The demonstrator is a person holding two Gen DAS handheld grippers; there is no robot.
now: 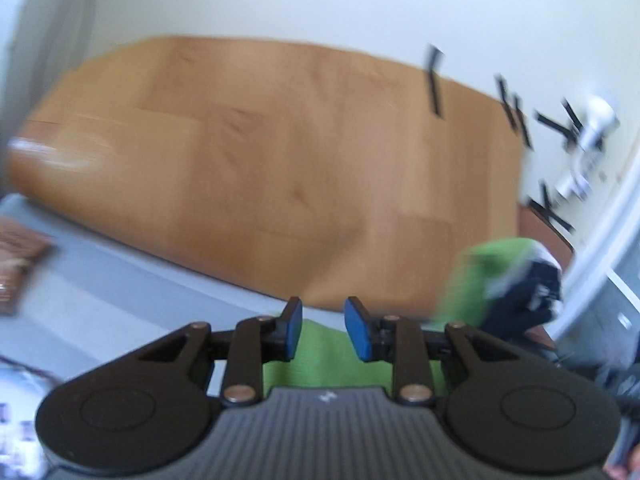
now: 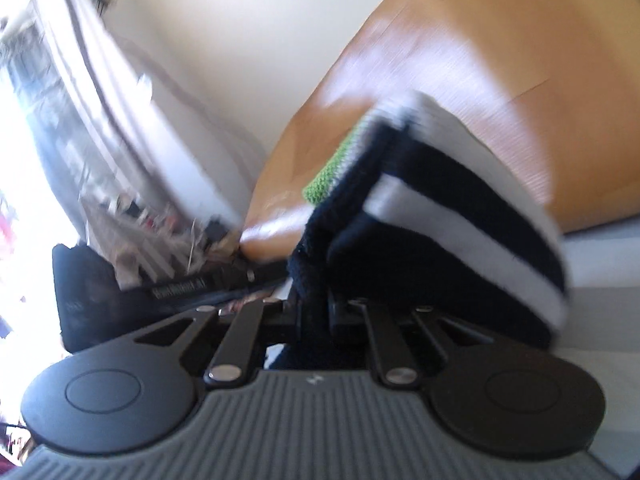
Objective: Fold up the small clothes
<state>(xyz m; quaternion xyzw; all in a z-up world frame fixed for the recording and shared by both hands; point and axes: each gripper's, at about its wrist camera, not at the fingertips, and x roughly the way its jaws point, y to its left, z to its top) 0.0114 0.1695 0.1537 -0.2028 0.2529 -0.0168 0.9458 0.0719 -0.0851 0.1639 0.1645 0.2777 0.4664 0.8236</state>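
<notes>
Left wrist view: a broad, honey-coloured wooden headboard panel [image 1: 280,168] fills the middle ground behind a pale grey bed sheet [image 1: 120,292], both smeared by motion blur. On the sheet, directly beneath the left gripper [image 1: 323,330], lies a flat stretch of the small knitted garment in bright green [image 1: 320,360]. This gripper's blue-padded jaws stand a little apart and nothing sits between the pads. At the right of the same view the garment's far end rises off the sheet as a green fold capped with navy and white, carried by the other tool.

Right wrist view: the right gripper [image 2: 314,316] has its jaws closed on the garment's navy-and-white striped band [image 2: 440,220], which drapes forward and to the right over the fingers; a sliver of green knit shows at the band's upper edge.

Progress, as judged from these two views: the fold is under way but not complete. One end appears to be lifted for carrying over the part that lies flat; no finished, squared-off stack is visible, so laying the raised end down, smoothing it and any further fold seem still to be done.

The garment reads as soft, coarse-ribbed knit, limp enough to sag wherever it is unsupported. Its full outline cannot be made out through the blur.
</notes>
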